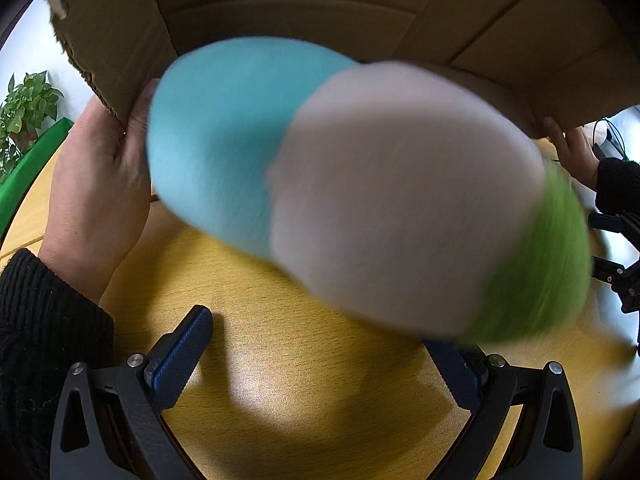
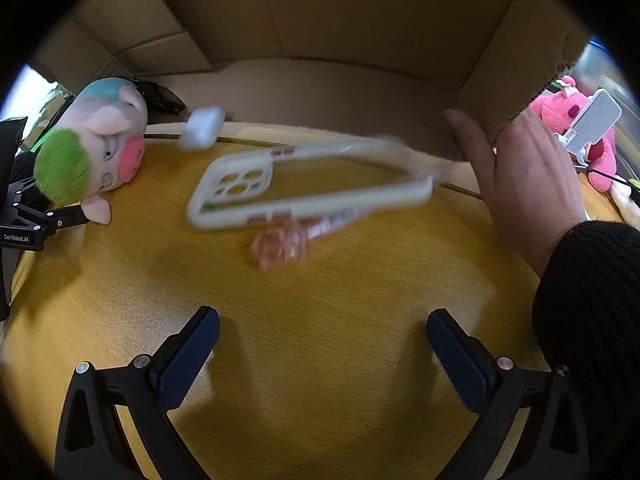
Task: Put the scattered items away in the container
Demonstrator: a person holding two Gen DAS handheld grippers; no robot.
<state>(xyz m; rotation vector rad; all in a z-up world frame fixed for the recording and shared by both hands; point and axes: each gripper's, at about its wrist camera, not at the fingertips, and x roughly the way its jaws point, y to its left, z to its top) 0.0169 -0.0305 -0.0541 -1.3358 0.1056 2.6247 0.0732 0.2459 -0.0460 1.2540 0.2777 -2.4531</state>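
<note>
A yellow wood-grain desk (image 2: 320, 320) fills both views. At the far left of the left wrist view a green plant (image 1: 28, 108) stands against a pale wall. A cardboard box (image 2: 340, 20) is tipped up over the far part of the desk, its open inside facing the cameras.

In the left wrist view a hand (image 1: 100, 184) in a black sleeve grips the box's left flap, and a second hand (image 1: 576, 152) holds the right edge. A blurred plush (image 1: 352, 196), blue, pale and green, hangs in front of the box, above the desk. The left gripper (image 1: 320, 348) sits low and near with its jaws apart and nothing between them; its right finger is partly hidden by the plush.

In the right wrist view the plush (image 2: 96, 140), a pig face, lies at the left on the desk beside the left gripper's body. Right of it, a small white case (image 2: 202, 126), a pale phone case (image 2: 304, 184) and a pink clear thing (image 2: 280, 246) are blurred near the box mouth; whether they touch the desk I cannot tell. A hand (image 2: 524, 176) holds the box's right flap. Beyond it lie a pink plush (image 2: 568, 116) and a white stand (image 2: 592, 124). The right gripper (image 2: 322, 344) is spread apart, empty, near.
</note>
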